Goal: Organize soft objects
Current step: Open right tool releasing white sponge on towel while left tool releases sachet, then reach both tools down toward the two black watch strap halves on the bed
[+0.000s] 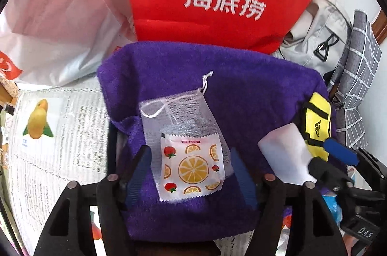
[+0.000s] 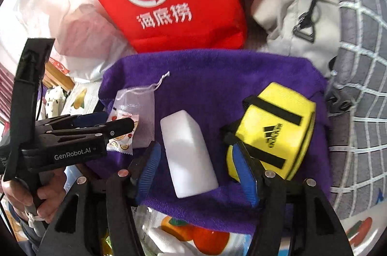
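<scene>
A purple towel [image 1: 254,91] lies spread out, and a white mesh drawstring pouch [image 1: 179,115] rests on it. A fruit-print packet [image 1: 191,169] lies over the pouch's lower end. My left gripper [image 1: 189,150] is open, and its blue pads stand on either side of the packet without touching it. In the right wrist view a white foam block [image 2: 188,154] lies on the towel [image 2: 217,77] between the pads of my open right gripper [image 2: 196,146], with a gap on each side. A yellow Adidas pouch [image 2: 273,132] lies just right of that gripper.
A red bag [image 1: 217,2] stands behind the towel, with a white plastic bag [image 1: 55,21] to its left. A grey backpack [image 2: 297,9] and a grey checked cloth [image 2: 360,62] are at the right. Printed sheets [image 1: 60,135] cover the surface at the left. A hand [image 2: 43,195] holds the left gripper.
</scene>
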The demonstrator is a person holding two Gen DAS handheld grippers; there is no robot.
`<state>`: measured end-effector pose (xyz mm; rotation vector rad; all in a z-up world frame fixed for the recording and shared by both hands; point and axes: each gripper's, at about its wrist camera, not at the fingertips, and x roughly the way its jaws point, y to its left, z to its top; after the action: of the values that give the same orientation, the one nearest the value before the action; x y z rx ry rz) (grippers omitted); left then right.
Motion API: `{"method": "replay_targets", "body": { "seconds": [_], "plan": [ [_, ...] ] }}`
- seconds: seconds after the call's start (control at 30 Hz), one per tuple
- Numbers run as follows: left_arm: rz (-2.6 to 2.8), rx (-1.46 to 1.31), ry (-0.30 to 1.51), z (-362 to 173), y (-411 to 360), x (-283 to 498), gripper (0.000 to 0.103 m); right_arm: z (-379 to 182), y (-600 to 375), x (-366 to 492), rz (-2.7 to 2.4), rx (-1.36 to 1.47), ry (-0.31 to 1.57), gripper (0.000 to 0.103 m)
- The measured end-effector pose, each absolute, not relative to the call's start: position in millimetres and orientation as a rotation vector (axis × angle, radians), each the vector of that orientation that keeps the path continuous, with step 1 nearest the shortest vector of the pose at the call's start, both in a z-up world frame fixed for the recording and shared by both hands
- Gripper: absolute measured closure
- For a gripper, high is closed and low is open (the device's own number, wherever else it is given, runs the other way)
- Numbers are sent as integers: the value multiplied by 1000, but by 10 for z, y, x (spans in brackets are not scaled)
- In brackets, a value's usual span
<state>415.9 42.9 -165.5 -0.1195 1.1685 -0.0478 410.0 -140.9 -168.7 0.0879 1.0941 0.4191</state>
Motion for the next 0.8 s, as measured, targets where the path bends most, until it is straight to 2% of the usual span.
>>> {"method": "replay_targets", "body": {
  "seconds": [0.53,0.73,0.8],
  "plan": [
    [-38,-141,1044,-1067,480,3298,35,-1202,-1750,3241,363,57,1002,41],
    [-26,-150,1035,-1050,489,2937,35,-1185,-1805,2826,357,47,985,46],
    [-25,-165,1040,-1071,514,2811,35,-1195,-1824,2712,356,51,988,52]
  ]
}}
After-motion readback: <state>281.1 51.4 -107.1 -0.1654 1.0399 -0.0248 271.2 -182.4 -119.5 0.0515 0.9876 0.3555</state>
